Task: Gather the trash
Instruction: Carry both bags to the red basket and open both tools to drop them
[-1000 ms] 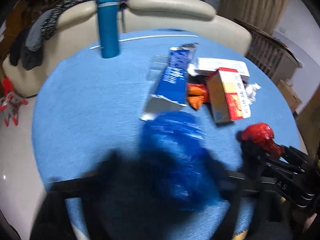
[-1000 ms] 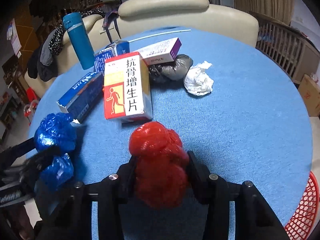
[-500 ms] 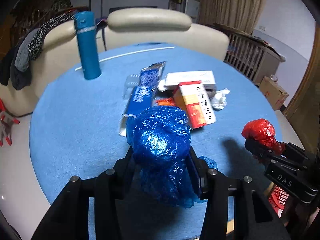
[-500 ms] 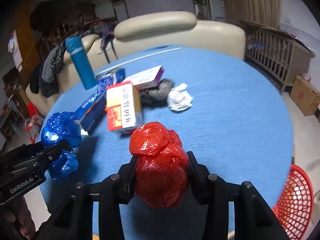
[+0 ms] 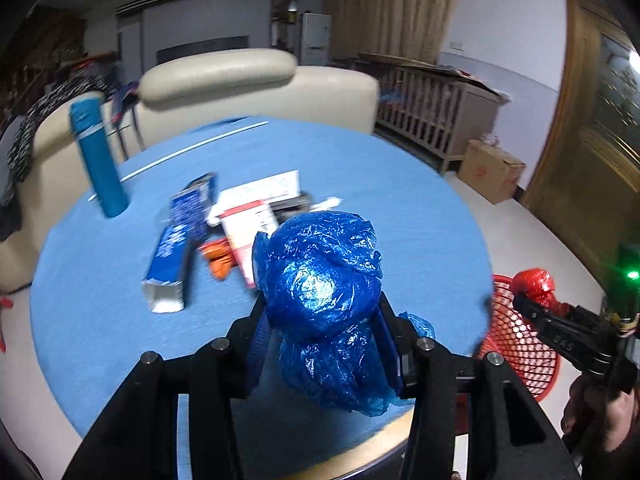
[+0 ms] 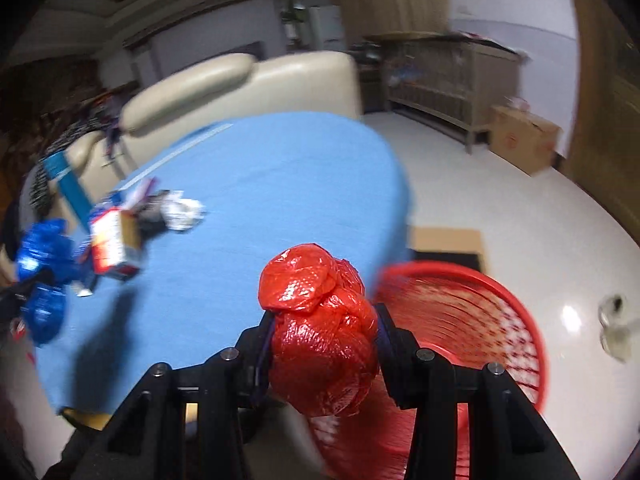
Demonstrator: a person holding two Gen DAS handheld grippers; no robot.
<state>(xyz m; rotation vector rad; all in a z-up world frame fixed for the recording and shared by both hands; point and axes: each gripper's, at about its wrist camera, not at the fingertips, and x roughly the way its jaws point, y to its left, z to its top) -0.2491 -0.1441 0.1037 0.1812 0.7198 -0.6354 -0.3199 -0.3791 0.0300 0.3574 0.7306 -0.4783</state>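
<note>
A round table with a blue cloth (image 5: 360, 168) fills the left of the scene, with boxes (image 5: 170, 264) and scraps lying loose near its middle. Above the table's near edge, the left gripper (image 5: 322, 316) has its jaws pinching a crumpled blue plastic bag (image 5: 320, 280), lifted clear of the cloth. Further right, the right gripper (image 6: 322, 344) has its jaws pinching a crumpled red plastic bag (image 6: 316, 312). A red mesh basket (image 6: 516, 320) stands on the floor beside the table, below and just to the right of the red bag. The right hand looks the nearer of the two to the basket; the blue bag hangs over the table, the basket well off to its right.
</note>
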